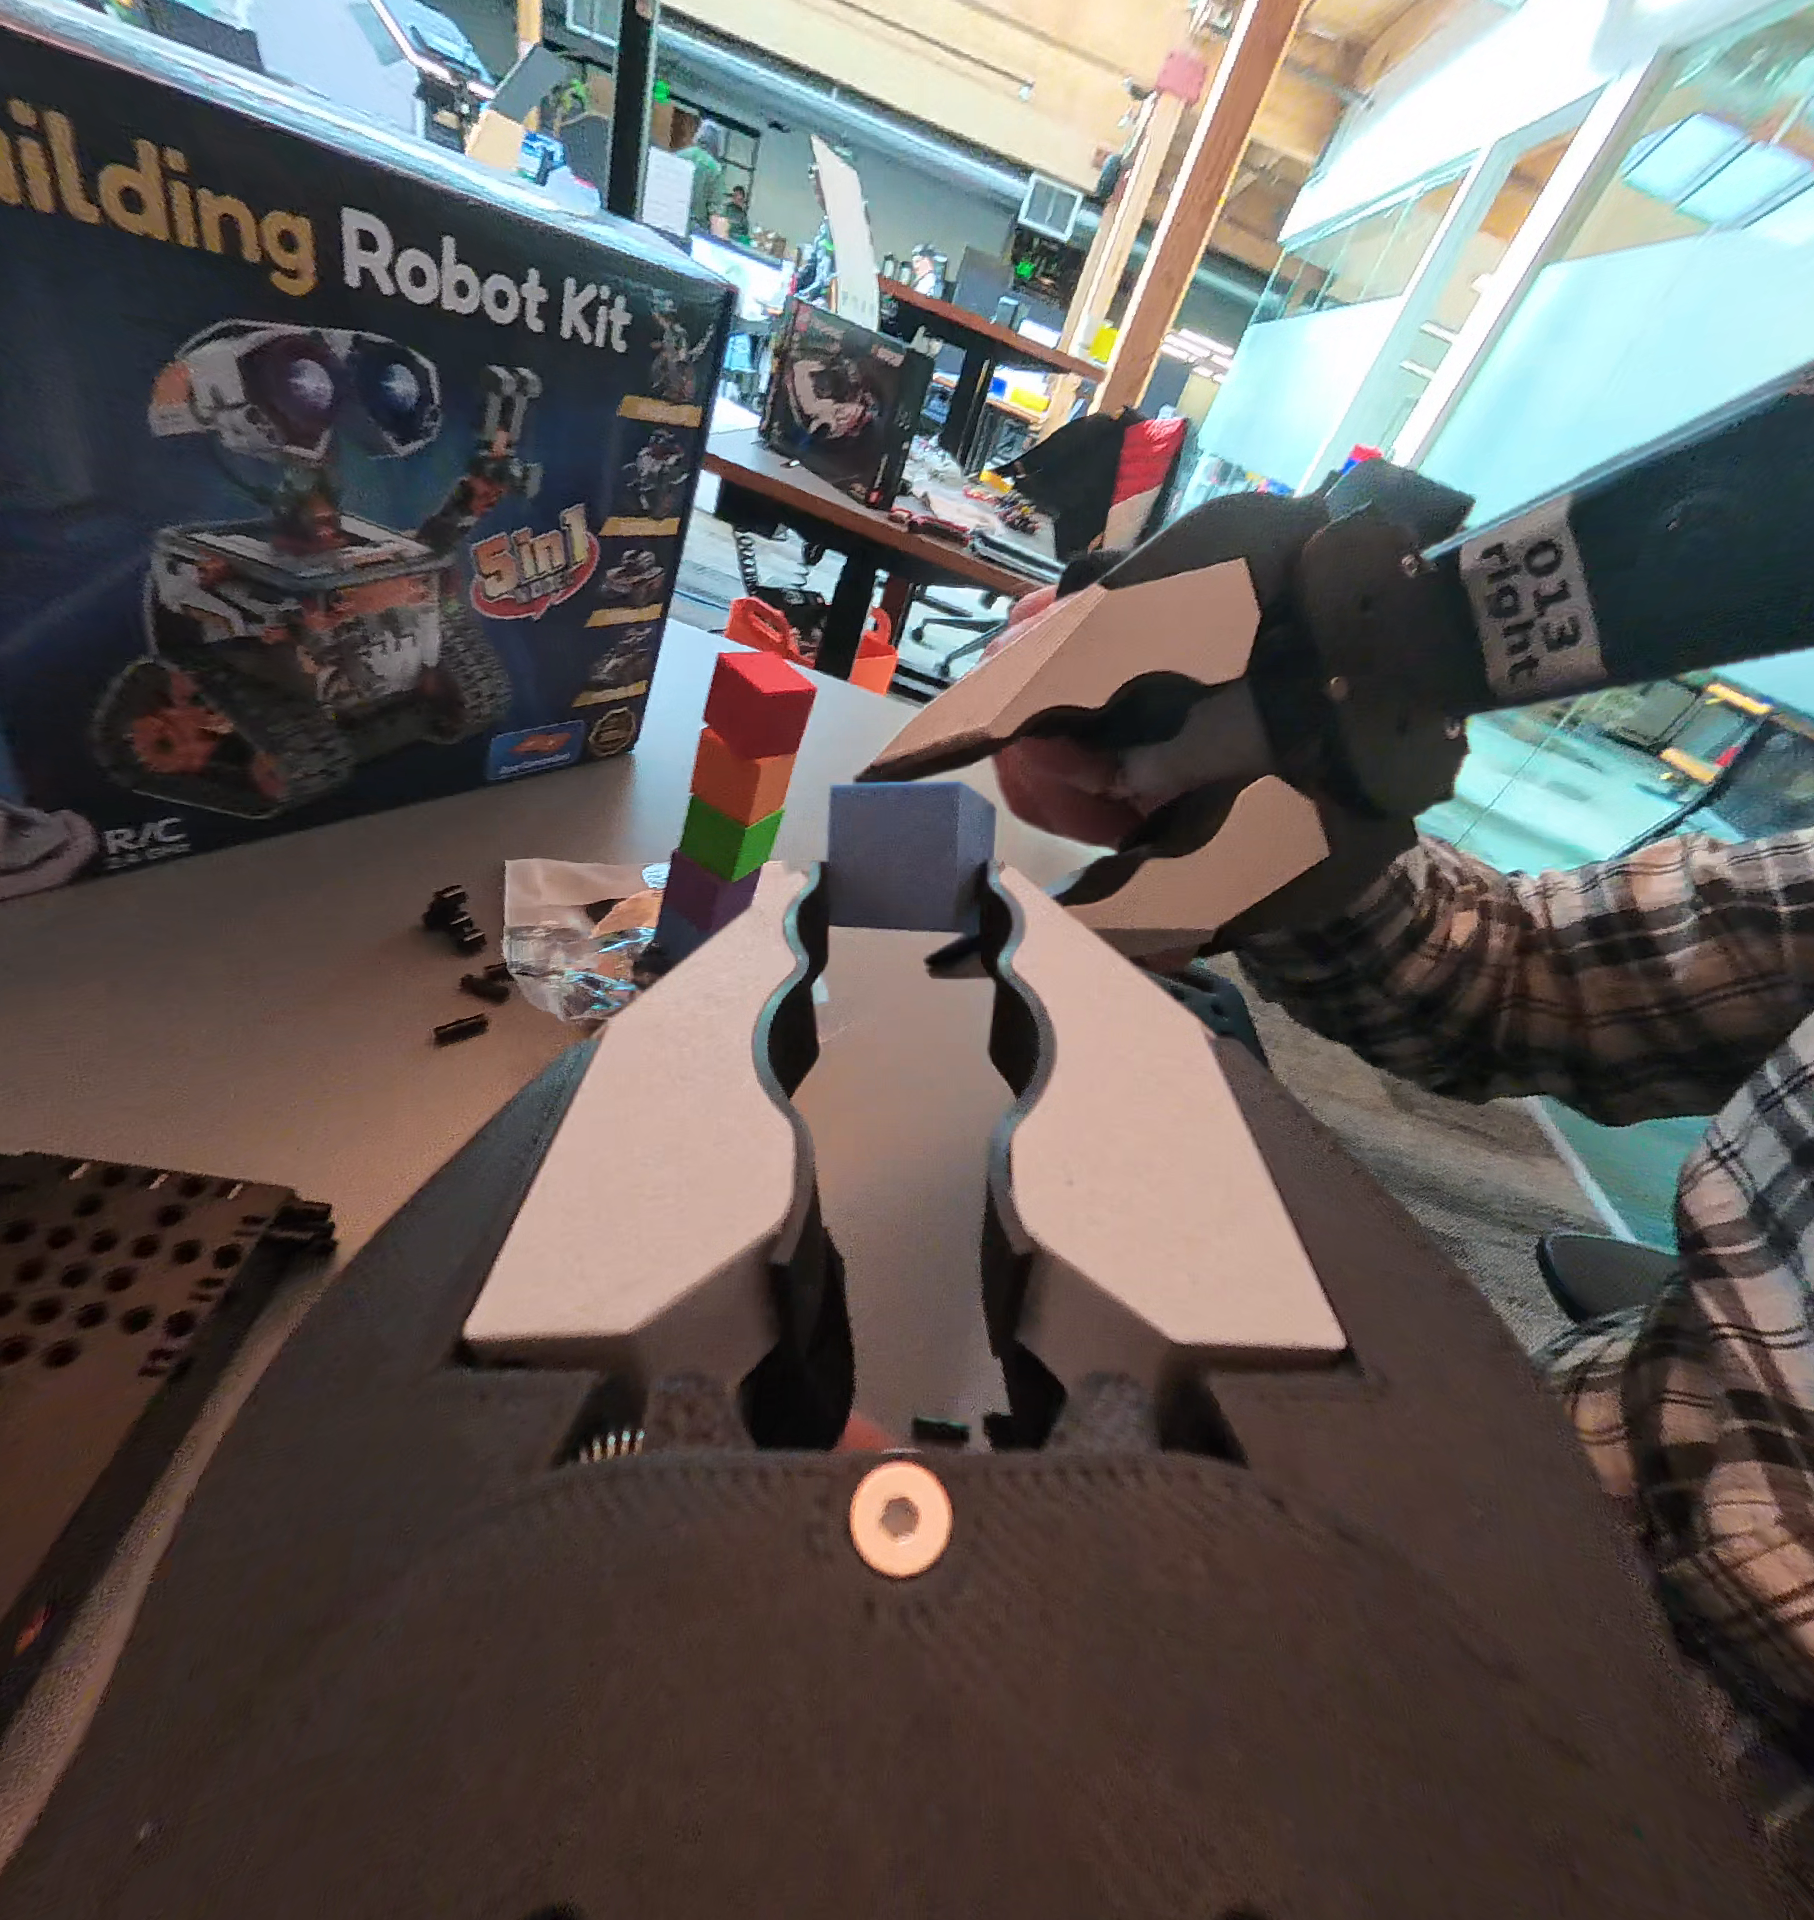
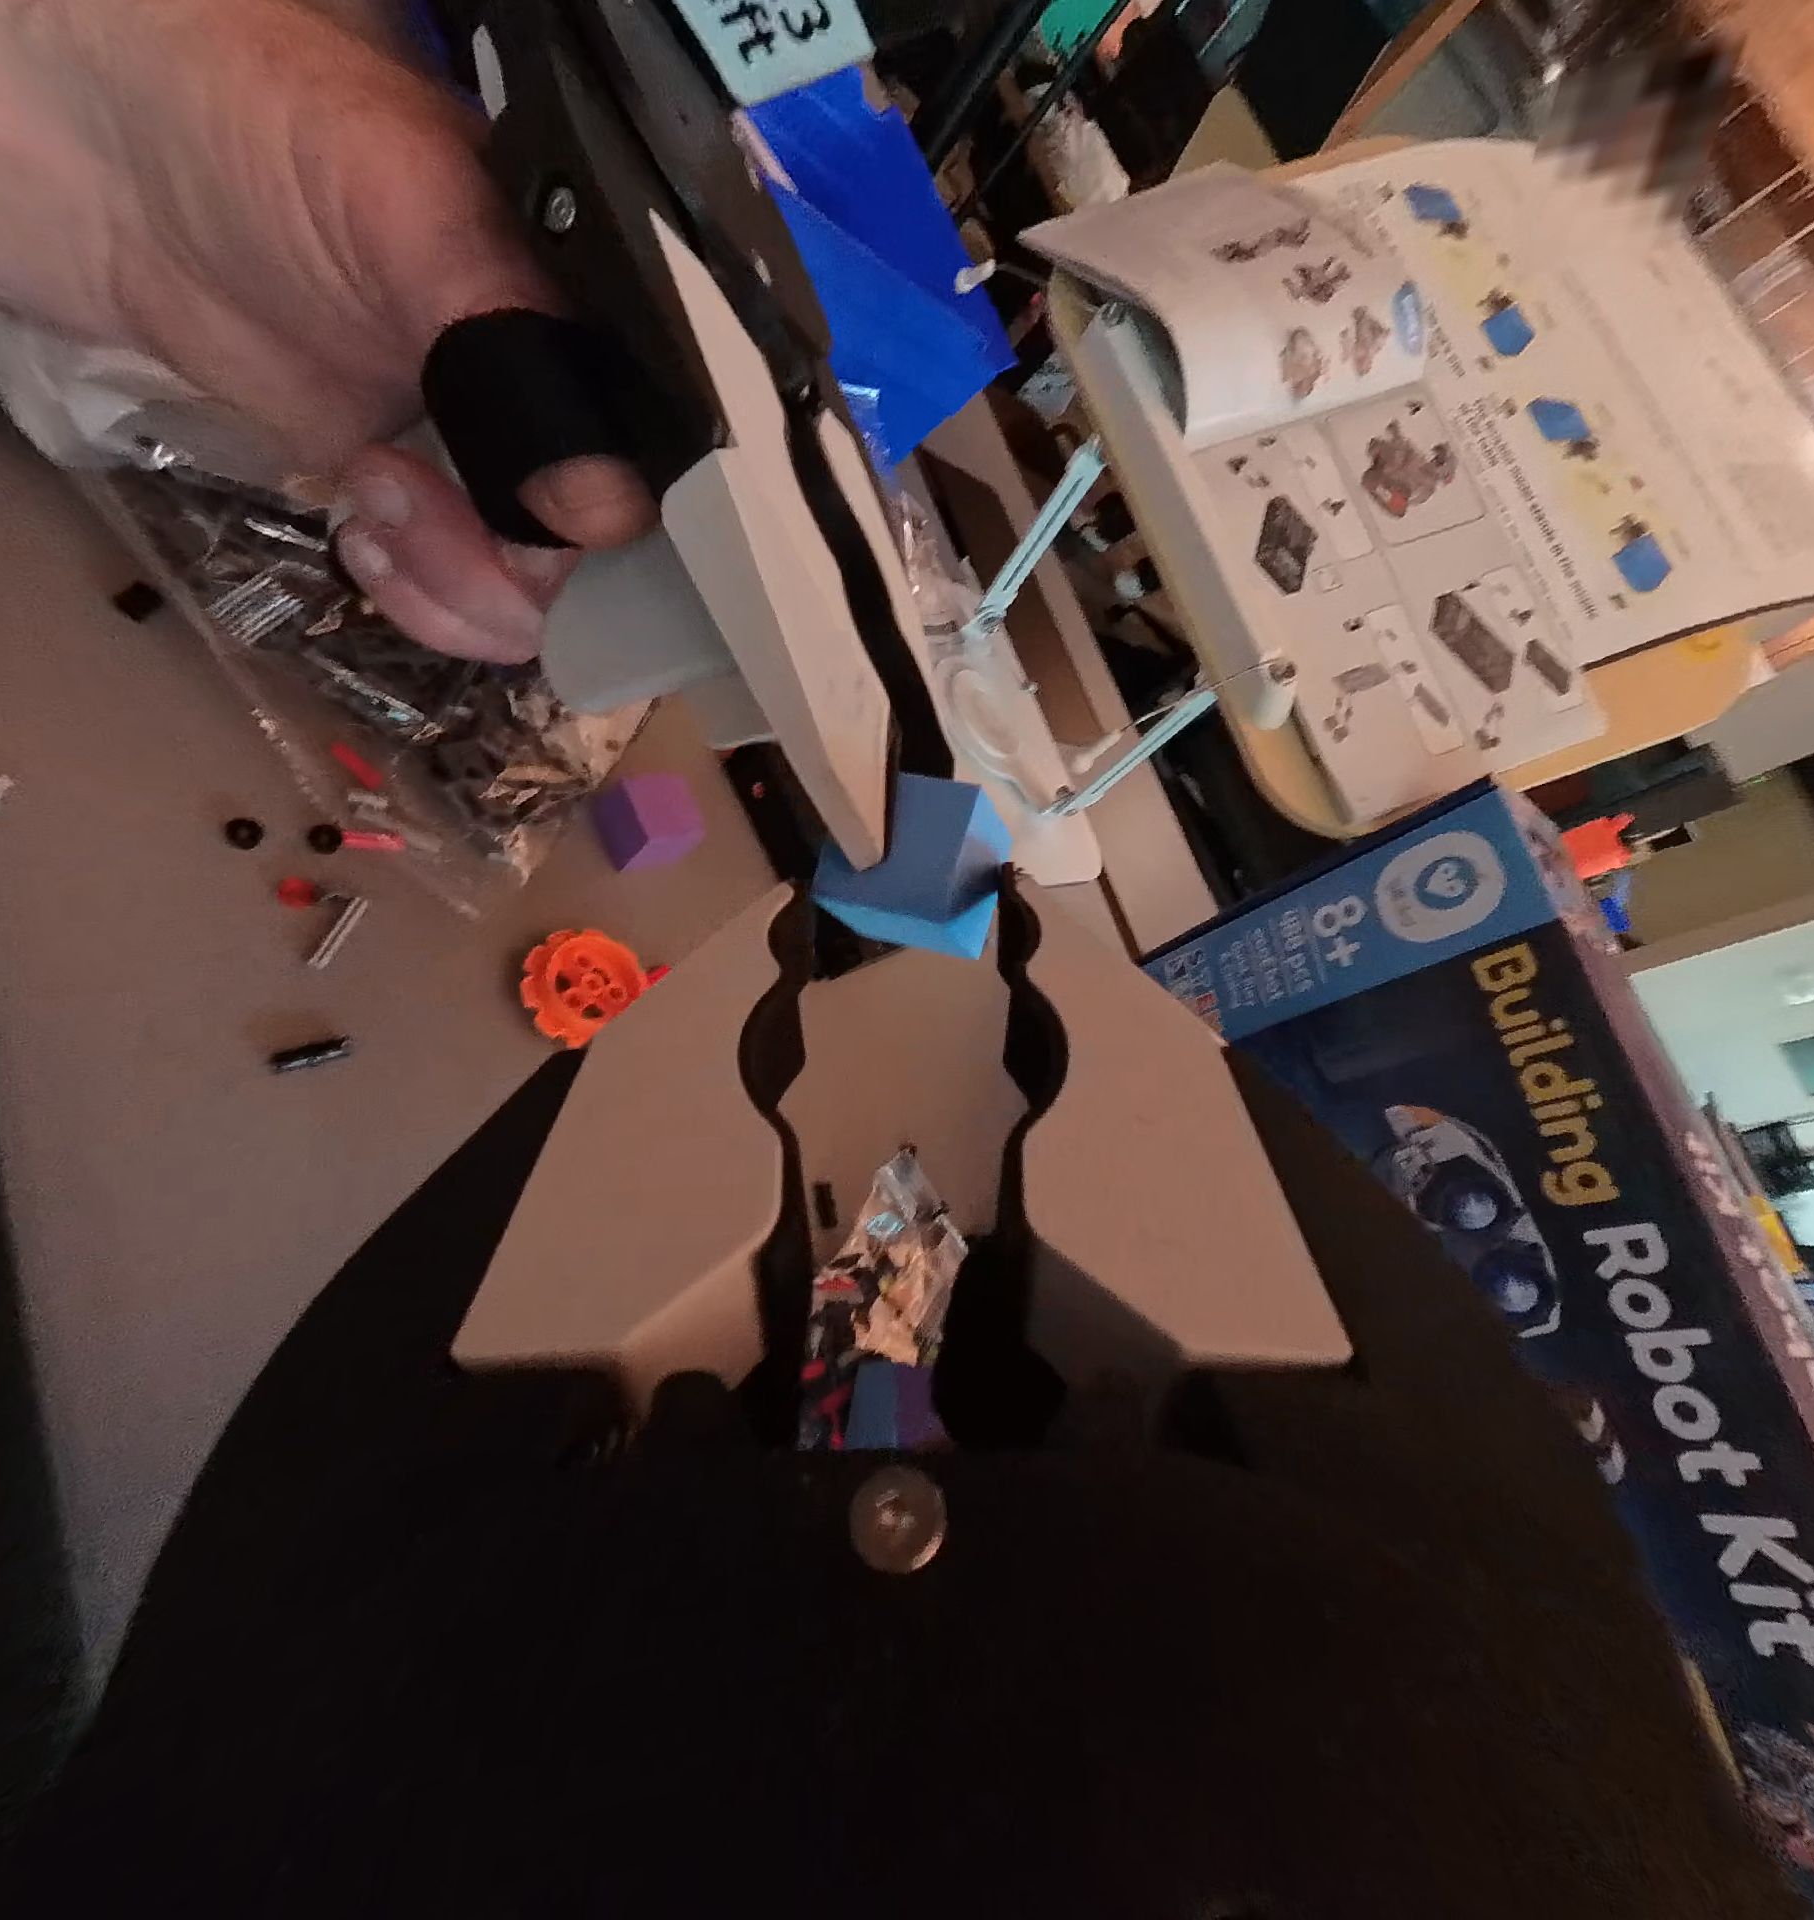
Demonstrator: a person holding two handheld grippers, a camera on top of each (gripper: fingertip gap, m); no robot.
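Left tongs (image 1: pixel 898 883): pale, flat-faced fingers with wavy dark inner edges, clamped by their tips on a matte blue cube (image 1: pixel 908 857).
Blue cube: smooth, foam-like, sharp-edged; held above the surface (image 1: pixel 259 987), just beside the stack.
Right tongs (image 1: pixel 970 831): jaws apart, one finger above the cube and one below it; in the right wrist view the cube (image 2: pixel 913 873) sat at their tips, and whether they touched it could not be told.
Stack (image 1: pixel 742 795): small cubes piled upright, red on top, then orange, green and purple.
Loose purple cube (image 2: pixel 645 821): lay alone on the surface.
Orange gear wheel (image 2: pixel 576 985): toothed plastic, lay flat.
Kit box (image 1: pixel 311 499): glossy dark cardboard, stood behind the stack.
Clear bag (image 1: pixel 576 951): crinkled plastic beside small black pegs (image 1: pixel 461 971).
Perforated black plate (image 1: pixel 82 1278): flat, at the near left.
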